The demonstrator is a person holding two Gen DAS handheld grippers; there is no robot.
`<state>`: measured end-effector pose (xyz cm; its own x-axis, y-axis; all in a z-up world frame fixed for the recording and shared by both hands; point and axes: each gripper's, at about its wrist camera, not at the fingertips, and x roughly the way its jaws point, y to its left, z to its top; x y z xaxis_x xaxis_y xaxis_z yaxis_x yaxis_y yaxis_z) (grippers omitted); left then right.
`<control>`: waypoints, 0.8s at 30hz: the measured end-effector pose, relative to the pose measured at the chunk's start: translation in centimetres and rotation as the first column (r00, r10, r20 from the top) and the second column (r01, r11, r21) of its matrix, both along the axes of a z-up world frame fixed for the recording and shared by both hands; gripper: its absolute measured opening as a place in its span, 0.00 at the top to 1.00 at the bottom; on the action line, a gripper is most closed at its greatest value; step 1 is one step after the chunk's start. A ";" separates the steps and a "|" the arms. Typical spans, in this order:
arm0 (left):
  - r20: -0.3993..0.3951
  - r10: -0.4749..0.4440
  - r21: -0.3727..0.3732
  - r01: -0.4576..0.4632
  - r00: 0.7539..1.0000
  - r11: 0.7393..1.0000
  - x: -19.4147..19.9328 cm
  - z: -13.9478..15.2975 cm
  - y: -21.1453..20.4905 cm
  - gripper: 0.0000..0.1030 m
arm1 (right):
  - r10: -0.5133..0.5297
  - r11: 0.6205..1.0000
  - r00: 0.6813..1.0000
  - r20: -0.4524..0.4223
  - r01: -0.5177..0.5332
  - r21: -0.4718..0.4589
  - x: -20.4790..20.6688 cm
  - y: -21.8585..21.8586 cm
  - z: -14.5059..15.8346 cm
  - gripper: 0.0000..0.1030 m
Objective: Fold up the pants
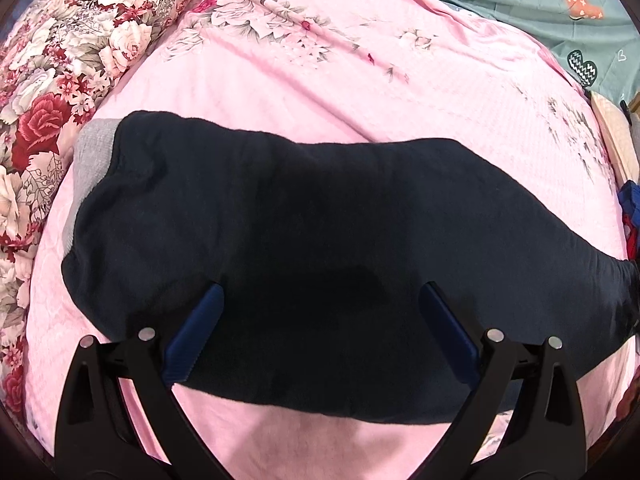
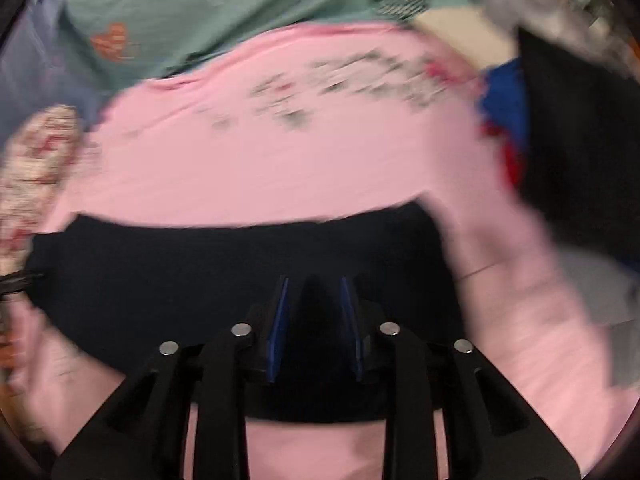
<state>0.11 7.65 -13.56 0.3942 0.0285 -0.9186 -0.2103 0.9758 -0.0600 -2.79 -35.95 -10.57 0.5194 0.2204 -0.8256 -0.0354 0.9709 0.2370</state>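
Left gripper nearest cam, jaws spread wide, blue pads over near part of the pants, nothing pinched; can't tell if tips touch the cloth. Pants = dark navy, folded into a wide band lying flat on pink sheet, grey cuff sticking out at their left end. Right gripper in its own blurry view: jaws partly apart, narrow gap, pads not pressing on anything seen; dark pants fabric below and between the fingers, contact unclear bc of blur. Sheet strip shows nearer than the pants' near edge. Past the pants: more pink sheet w/ faint flower print. Left of the pants: red-white floral quilt. Far beyond the pants, right side: green blanket w/ hearts. Right of the pants at sheet's edge: blue-red cloth + black bundle.
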 end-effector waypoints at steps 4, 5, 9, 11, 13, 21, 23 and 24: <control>-0.003 -0.005 0.012 0.005 1.000 1.000 -0.8 -0.2 0.1 0.03 | 0.039 0.995 0.998 -0.048 -0.043 -0.088 -1.0 1.6 -0.8 0.59; -0.002 -0.003 0.010 0.003 1.000 1.000 -0.9 -0.2 0.2 0.03 | 0.009 0.991 0.999 -0.045 -0.015 -0.130 -1.1 1.5 -0.6 0.59; 0.007 -0.007 0.016 0.007 1.000 1.000 -1.5 0.0 -0.1 0.03 | -0.084 0.980 0.996 -0.018 0.079 -0.182 -2.2 -0.6 0.5 0.58; 0.015 -0.007 -0.003 0.007 1.000 1.000 -1.8 0.3 -0.2 0.03 | -0.066 0.988 0.998 -0.011 0.064 -0.139 -2.8 -0.7 0.9 0.57; 0.019 -0.022 -0.023 0.022 1.000 0.999 -2.0 0.5 -0.5 0.03 | -0.047 0.997 0.999 -0.022 0.045 -0.065 -3.3 -0.7 1.0 0.50; 0.011 -0.052 0.013 0.052 0.999 0.999 -2.5 -0.3 -0.9 0.03 | -0.067 0.996 0.995 -0.073 0.072 0.060 -3.7 -2.5 0.0 0.46; 0.015 -0.057 0.017 0.057 0.998 0.998 -2.6 -0.1 -0.8 0.03 | -0.116 0.992 0.991 -0.069 0.118 0.035 -4.0 -3.2 0.5 0.46; 0.019 -0.054 0.011 0.054 0.998 0.998 -2.8 0.1 -0.7 0.03 | -0.142 0.990 0.988 -0.052 0.143 0.011 -4.3 -3.5 1.0 0.46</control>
<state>-2.67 6.91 -13.47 0.4132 0.0165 -0.9105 -0.1561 0.9863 -0.0529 -7.12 -39.45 -9.61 0.5035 0.1598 -0.8491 0.1156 0.9614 0.2495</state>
